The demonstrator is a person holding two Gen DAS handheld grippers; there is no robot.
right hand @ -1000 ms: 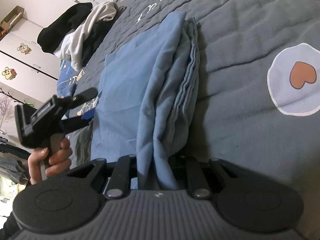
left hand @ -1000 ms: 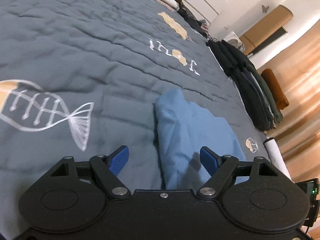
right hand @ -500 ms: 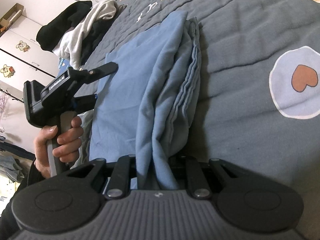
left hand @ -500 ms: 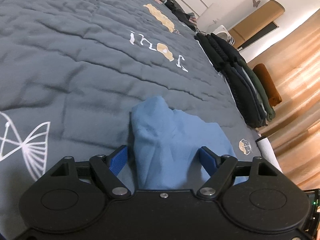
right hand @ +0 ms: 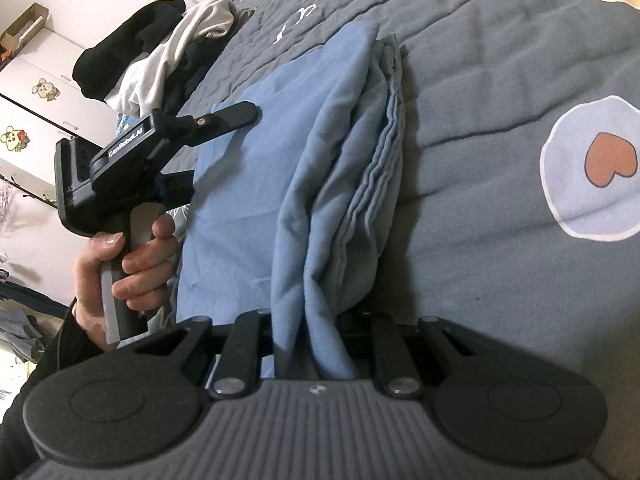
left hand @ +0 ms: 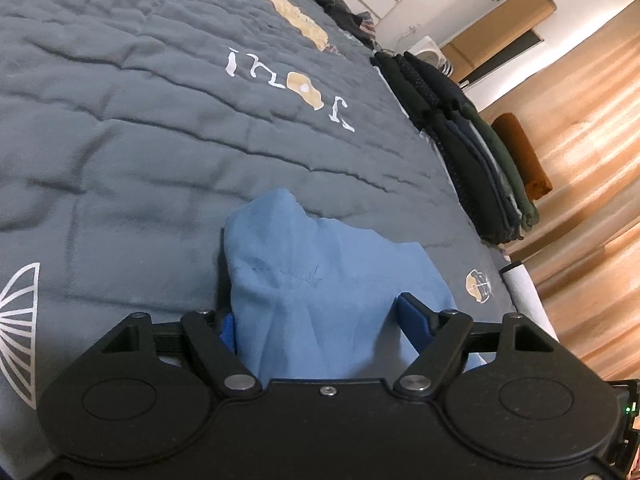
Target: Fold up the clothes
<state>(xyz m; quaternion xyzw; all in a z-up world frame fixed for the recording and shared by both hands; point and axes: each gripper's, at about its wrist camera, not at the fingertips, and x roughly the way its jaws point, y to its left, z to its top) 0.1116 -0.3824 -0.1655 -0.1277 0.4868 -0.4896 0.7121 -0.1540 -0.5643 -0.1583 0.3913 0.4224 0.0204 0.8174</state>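
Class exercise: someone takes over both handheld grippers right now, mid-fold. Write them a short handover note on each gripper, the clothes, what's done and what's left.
Right gripper: shut on a bunched edge of the blue garment.
Left gripper: jaws closing around another corner of it, not yet clamped.
Garment lies partly folded lengthwise on the grey quilt.
Done: folded stack at the bed edge.
Left: finish this fold; the unfolded pile waits.

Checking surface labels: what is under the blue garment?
The blue garment lies on the grey printed quilt, which shows all around it. Whatever lies directly beneath its folds is covered.
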